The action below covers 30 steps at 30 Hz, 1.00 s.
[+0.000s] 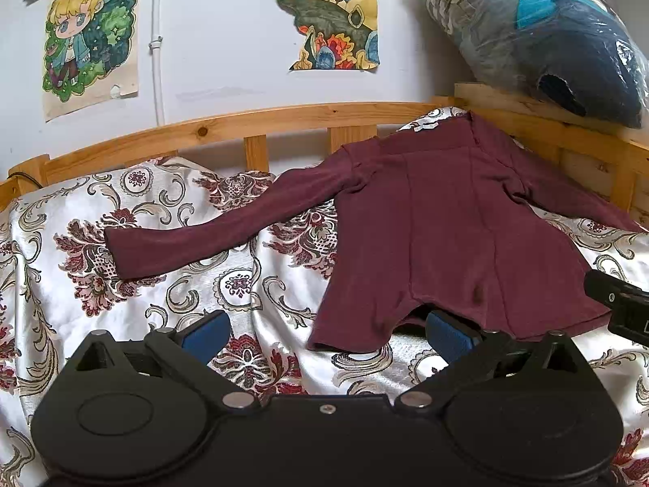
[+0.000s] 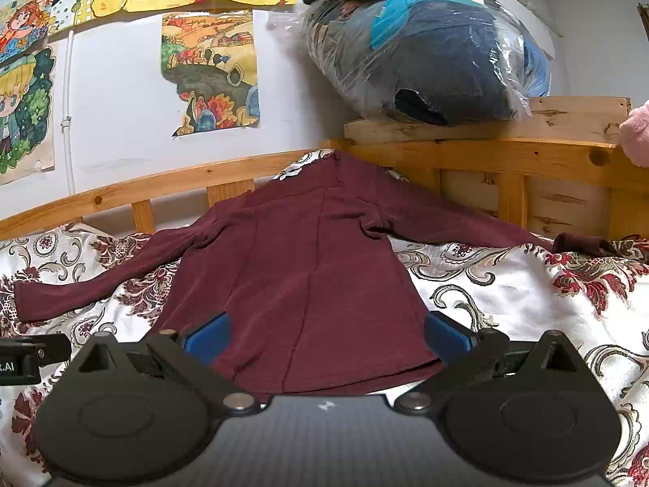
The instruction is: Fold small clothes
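Note:
A small maroon long-sleeved top [image 1: 450, 227] lies flat on the patterned bedspread [image 1: 121, 284], collar toward the headboard and both sleeves spread out. It also shows in the right wrist view [image 2: 308, 268]. My left gripper [image 1: 326, 330] is open at the hem's left corner; its right blue pad [image 1: 448, 330] sits partly under the lifted hem edge. My right gripper [image 2: 326, 330] is open, its pads on either side of the hem's right half. The right gripper's body shows at the right edge of the left wrist view [image 1: 620, 304].
A wooden bed rail [image 1: 243, 121] runs along the wall behind the top. A plastic bag of clothes [image 2: 426, 52] rests on a wooden ledge at the bed's far right corner. Drawings [image 1: 328, 12] hang on the wall. A pink item [image 2: 639, 134] is at the right edge.

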Available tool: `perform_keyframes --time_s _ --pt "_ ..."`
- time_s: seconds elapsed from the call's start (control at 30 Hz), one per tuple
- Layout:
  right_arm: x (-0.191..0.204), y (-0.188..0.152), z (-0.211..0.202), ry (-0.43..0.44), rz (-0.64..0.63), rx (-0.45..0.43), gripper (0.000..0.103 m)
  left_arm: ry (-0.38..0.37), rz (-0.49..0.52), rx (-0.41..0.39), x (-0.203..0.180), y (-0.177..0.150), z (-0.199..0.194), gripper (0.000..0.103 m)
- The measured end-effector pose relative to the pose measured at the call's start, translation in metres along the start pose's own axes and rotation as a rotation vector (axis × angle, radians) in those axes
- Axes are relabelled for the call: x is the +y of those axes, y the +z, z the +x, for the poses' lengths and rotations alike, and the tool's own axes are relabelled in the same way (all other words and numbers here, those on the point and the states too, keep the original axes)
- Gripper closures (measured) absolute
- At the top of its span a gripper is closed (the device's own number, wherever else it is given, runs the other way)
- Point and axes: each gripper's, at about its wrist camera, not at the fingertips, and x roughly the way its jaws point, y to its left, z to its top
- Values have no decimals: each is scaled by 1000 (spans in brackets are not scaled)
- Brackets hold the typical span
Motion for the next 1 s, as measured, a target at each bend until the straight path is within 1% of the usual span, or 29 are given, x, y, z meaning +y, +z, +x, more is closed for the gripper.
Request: perform_keyframes --time_s 0.7,1.0 --pt "0 0 0 0 0 2 0 -1 1 0 1 0 0 1" --pt "-1 -1 0 -13 -5 2 0 -2 10 16 -4 -2 2 1"
